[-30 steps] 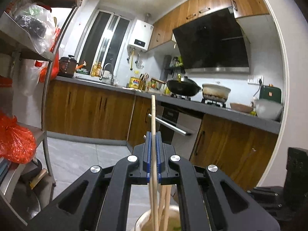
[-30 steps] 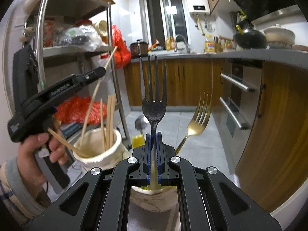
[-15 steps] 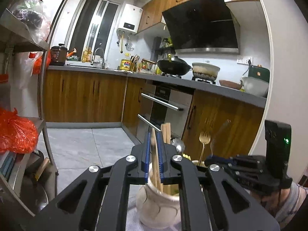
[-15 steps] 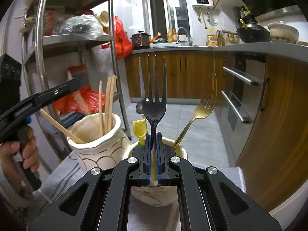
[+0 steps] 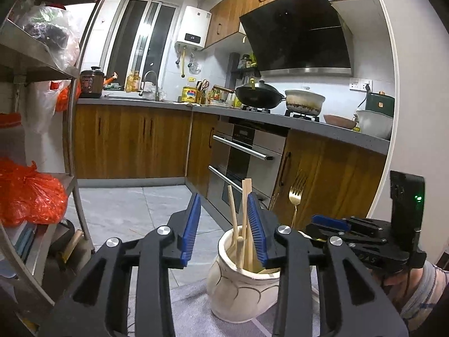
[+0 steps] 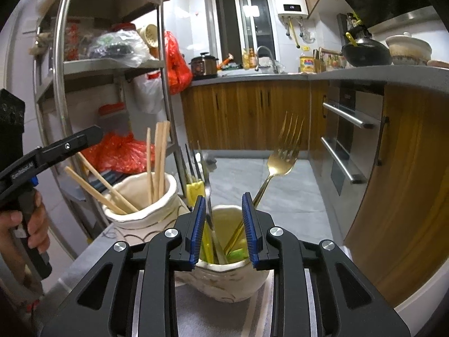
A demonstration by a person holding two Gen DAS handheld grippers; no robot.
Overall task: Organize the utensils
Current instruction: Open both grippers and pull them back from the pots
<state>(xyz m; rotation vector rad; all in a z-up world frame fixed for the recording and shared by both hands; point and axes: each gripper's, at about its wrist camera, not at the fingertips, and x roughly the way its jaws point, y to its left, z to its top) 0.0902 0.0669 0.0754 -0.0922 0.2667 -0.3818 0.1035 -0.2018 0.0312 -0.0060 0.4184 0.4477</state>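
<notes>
Now your left gripper (image 5: 223, 226) hangs with its jaws spread and nothing between them, just above the cream chopstick jar (image 5: 241, 286), where the wooden chopsticks (image 5: 243, 224) stand loose, some upright and some leaning out over the rim. Your right gripper (image 6: 221, 227) is likewise parted and empty over the second jar (image 6: 224, 278), which holds the gold fork (image 6: 282, 157), a yellow-handled utensil (image 6: 196, 189) and a blurred dark fork (image 6: 206, 177) that looks unsettled. The risk is in pulling away: the right blue pad (image 5: 256, 229) sits close beside a chopstick, so a sideways retreat could catch it and tip the jar or flick sticks out. On the other side, the gold fork leans across the right gripper's open gap; lift straight up or you may drag it over the rim. Both jars stand near each other on the cloth (image 6: 230, 317), so one knock could topple both.
</notes>
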